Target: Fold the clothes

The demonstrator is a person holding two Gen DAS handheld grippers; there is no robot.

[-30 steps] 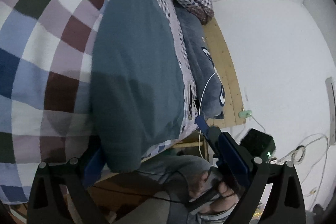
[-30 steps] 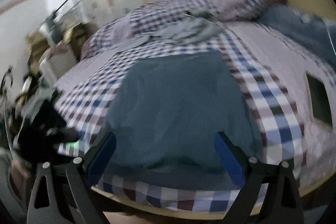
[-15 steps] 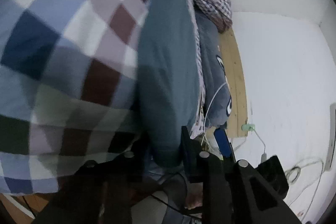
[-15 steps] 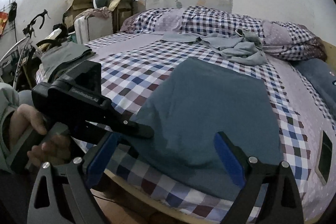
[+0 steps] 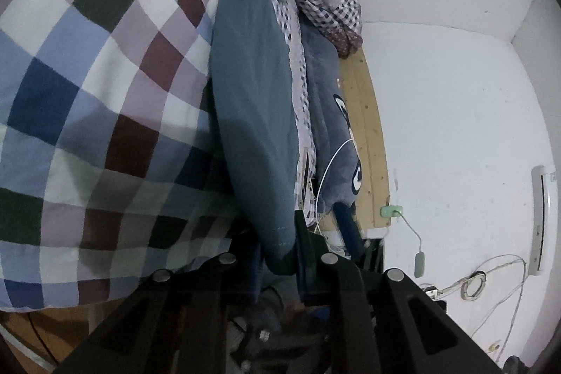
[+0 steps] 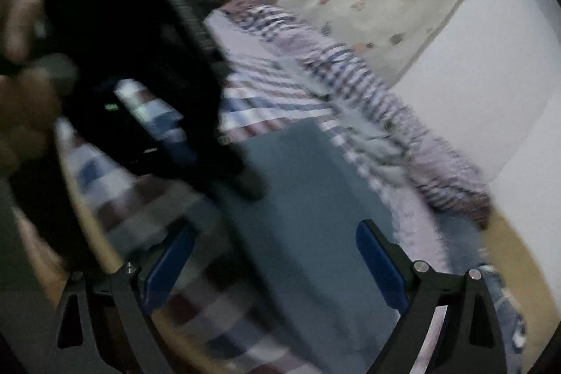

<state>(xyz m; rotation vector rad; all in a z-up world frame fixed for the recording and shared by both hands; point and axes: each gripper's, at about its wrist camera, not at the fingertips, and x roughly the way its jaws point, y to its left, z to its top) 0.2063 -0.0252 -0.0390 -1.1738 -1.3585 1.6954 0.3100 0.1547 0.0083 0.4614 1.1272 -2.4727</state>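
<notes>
The left tool (image 5: 277, 255) is pinching the near hem of the teal garment (image 5: 252, 86), its jaws closed on the cloth. The right tool (image 6: 277, 265) is hovering wide open over the same garment, which is lying flat ahead on the checked bed (image 5: 87, 65). The fabric looks soft and light; the other near corner seems the best hold.

Black-framed right tongs (image 6: 277, 263), blue pads (image 6: 380, 265) — silver screws (image 6: 420, 266), triangular cutouts

White walls (image 5: 455, 100); checked bedspread (image 5: 87, 76) on a wooden bed frame (image 5: 371, 142); patterned curtain (image 6: 392, 2).
</notes>
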